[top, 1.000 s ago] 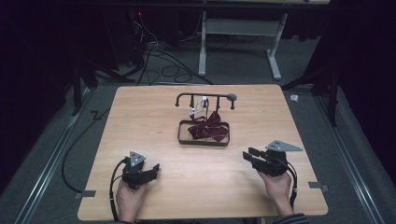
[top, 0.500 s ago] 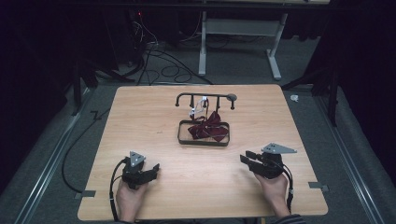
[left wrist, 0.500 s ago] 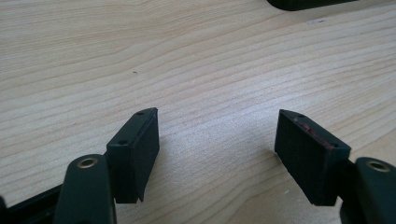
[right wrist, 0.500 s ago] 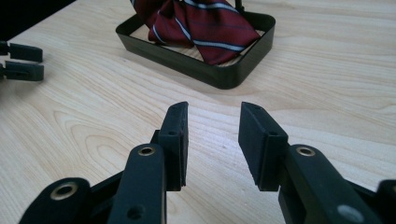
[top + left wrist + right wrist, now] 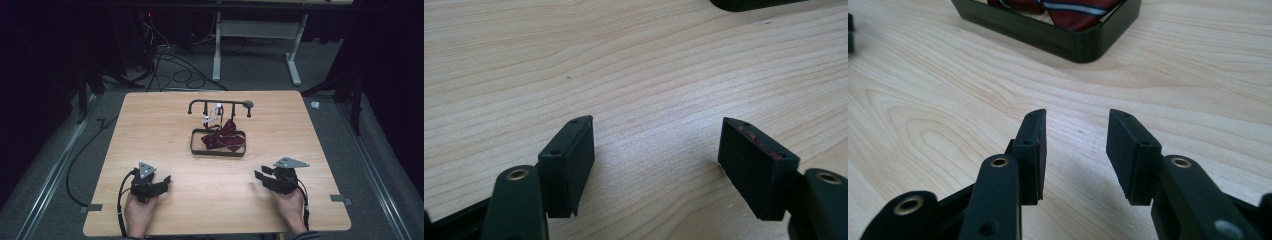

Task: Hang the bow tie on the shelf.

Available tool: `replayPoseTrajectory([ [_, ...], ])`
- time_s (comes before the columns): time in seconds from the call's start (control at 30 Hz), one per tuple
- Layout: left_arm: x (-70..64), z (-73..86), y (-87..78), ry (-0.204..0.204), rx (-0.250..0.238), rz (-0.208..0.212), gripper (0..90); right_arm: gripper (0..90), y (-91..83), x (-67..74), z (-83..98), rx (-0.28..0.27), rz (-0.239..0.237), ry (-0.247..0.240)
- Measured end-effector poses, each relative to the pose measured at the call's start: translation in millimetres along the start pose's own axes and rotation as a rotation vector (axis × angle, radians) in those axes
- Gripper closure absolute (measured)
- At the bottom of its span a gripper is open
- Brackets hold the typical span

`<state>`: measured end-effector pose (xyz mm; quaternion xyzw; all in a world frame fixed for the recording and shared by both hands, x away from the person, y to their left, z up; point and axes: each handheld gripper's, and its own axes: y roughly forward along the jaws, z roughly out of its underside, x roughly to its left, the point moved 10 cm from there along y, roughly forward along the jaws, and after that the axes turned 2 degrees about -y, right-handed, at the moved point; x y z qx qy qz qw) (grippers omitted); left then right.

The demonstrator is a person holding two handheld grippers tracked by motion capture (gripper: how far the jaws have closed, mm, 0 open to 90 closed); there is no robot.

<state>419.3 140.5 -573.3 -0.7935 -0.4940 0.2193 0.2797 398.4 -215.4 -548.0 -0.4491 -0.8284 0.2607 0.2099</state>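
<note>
A dark oblong tray (image 5: 217,153) lies on the middle of the wooden table (image 5: 150,125), with dark red striped ties (image 5: 222,140) heaped in it. My left gripper (image 5: 164,181) rests near the front left, jaws wide open over bare wood (image 5: 656,150). At the front right my right gripper (image 5: 259,176) points toward the tray. Its jaws have just been opening and stand apart with nothing between them (image 5: 1075,145). The right gripper view has the tray's near corner (image 5: 1073,42) and a red tie (image 5: 1073,10) ahead of the fingertips.
A black rack with hooks (image 5: 220,103) stands just behind the tray, with something small and white hanging from it. Cables and a desk frame (image 5: 255,50) lie on the dark floor beyond the far edge. Bare wood stretches between both grippers and the tray.
My right gripper has sunk toward the table top and its jaws stand a little wider. The left gripper, tray and rack have not moved.
</note>
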Motion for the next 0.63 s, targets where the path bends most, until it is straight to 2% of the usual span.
replayPoseTrajectory([
  [0.3, 0.0, 0.0, 0.0, 0.001, 0.000, -0.001, 31.3, 57.8, 9.0, -1.6, 10.1, 0.029, 0.042, -0.025],
  [0.37, 0.0, 0.0, 0.0, 0.001, 0.000, -0.001, 31.3, 56.5, 12.2, -2.2, 14.0, 0.048, 0.060, -0.042],
  [0.5, -0.2, 0.0, 0.1, 0.000, -0.001, -0.001, 31.3, 54.9, 14.3, 0.9, 16.5, 0.071, 0.104, -0.125],
  [0.57, -0.2, 0.0, 0.1, -0.001, -0.001, -0.001, 31.3, 54.1, 14.5, 2.0, 16.5, 0.069, 0.104, -0.134],
  [0.63, -0.2, 0.0, 0.0, -0.001, -0.001, -0.001, 31.3, 52.6, 14.7, 0.9, 16.5, 0.071, 0.092, -0.122],
])
